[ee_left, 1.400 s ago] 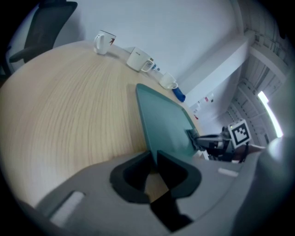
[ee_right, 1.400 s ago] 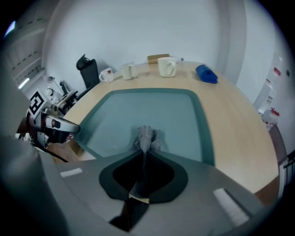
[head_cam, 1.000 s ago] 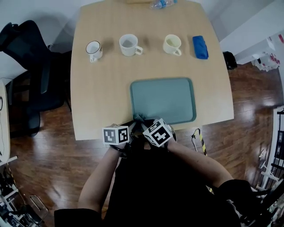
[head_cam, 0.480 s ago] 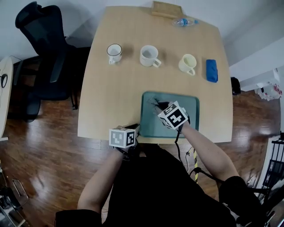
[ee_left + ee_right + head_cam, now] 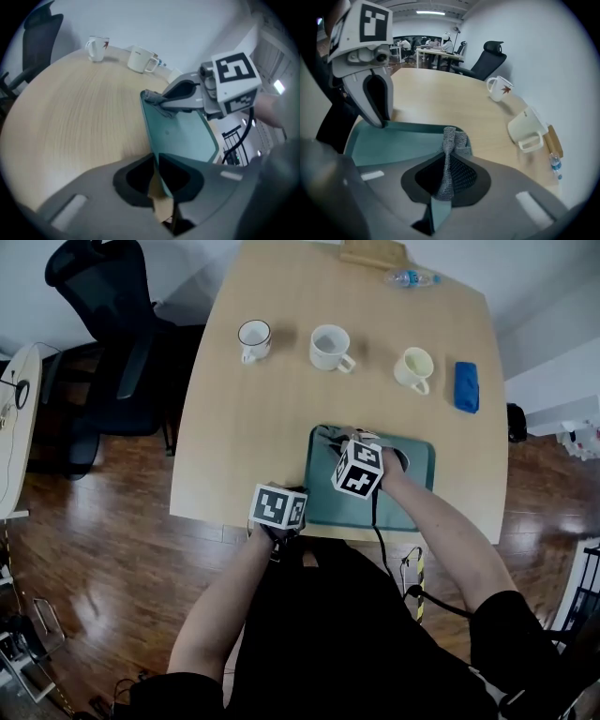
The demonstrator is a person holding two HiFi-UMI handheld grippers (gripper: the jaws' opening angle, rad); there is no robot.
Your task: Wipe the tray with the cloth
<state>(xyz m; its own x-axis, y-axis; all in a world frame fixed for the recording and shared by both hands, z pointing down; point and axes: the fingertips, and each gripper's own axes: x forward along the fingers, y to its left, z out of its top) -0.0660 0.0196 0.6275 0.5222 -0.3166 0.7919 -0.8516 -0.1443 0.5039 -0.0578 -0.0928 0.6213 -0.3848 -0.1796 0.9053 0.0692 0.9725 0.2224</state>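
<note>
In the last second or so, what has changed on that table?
The right hand-held gripper, shut on the grey cloth, swept it from the tray's near left corner to its far left corner. The left hand-held gripper stayed clamped on the tray's near edge; the mugs did not move.

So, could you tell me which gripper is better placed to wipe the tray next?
Likely right: the right gripper pinches the cloth on the tray, while the left gripper clamps the tray's rim.

On the table (image 5: 244, 427), far side, left to right: dark-rimmed mug (image 5: 253, 337), white mug (image 5: 330, 347), cream mug (image 5: 414, 367), blue bundle (image 5: 466, 387); bottle (image 5: 411, 278) and wooden block (image 5: 373, 253) beyond; black chair (image 5: 103, 343) left
</note>
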